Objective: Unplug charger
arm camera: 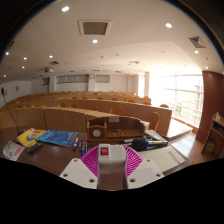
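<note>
charger (104, 151) dead ahead at 12 o'clock, small red-and-white block just beyond the tool (111, 166) tips, sitting on the worktop (60, 157). cable and socket not resolvable from here. likely light, rigid plastic shell, smooth sides so some slip risk; best grip judged across the two flat side faces of the body, never on the cord, pull straight along the pin axis.

tool wide open, pink pads (92, 163) splayed at 10 and 2 o'clock, holding nothing, touching nothing. charger lined up with the gap but ahead of it, not yet between the tips.

blue book (59, 138) at 10 o'clock, yellow item (29, 136) further out at 9–10. dark device (150, 141) at 2 o'clock. wooden lectern (112, 128) behind charger at 12. rows of lecture hall seating (100, 103) beyond.

needs forward advance before closing.
</note>
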`<state>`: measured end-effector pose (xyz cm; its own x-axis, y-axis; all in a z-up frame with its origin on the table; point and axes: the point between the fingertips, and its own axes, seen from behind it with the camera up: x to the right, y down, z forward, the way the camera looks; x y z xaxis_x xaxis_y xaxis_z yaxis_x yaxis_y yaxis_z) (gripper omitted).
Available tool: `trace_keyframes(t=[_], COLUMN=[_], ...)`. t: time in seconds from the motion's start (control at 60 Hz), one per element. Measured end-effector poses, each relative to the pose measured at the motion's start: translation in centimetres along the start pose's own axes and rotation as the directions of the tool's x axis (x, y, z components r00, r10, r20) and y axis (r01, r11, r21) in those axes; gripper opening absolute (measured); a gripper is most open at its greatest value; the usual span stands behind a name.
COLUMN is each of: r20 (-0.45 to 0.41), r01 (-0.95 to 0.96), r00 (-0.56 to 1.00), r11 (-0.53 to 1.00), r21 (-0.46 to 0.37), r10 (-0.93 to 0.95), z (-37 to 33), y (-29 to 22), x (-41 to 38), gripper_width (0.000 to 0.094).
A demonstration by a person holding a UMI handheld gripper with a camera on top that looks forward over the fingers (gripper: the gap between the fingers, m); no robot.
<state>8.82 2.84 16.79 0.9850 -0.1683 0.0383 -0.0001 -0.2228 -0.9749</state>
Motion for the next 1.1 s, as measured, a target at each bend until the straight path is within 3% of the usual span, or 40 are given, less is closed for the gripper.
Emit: trace_keyframes(t=[0.117,0.333,0.383,0.5,0.533,0.783,1.1], r20=[-0.007,0.026,0.027,0.032,0.024,0.023,0.013], r01=[-0.046,-0.084,-0.078,-0.048,-0.033,0.051,0.062], r00=[0.999,0.995,0.996,0.998,0.999,0.999,0.998], r11=[0.98,0.957,0.954,0.952,0.954,0.966,0.97], r21=[-0.192,-0.277,-0.289,-0.303,-0.298,-0.255,-0.233], r10=[0.046,0.095,0.09,0.06,0.042,-0.047,-0.06], z=[0.6,0.8,1.0,-0.4,-1.0,-10.1,-27.3], y=[8.3,14.0,14.5,14.1,13.7,10.0,8.4], x=[3.0,4.6,5.0,5.8,6.2,6.1,3.8], gripper_width=[0.0338,0.0432,0.0516,0.0824,0.0862,0.0843,0.0849])
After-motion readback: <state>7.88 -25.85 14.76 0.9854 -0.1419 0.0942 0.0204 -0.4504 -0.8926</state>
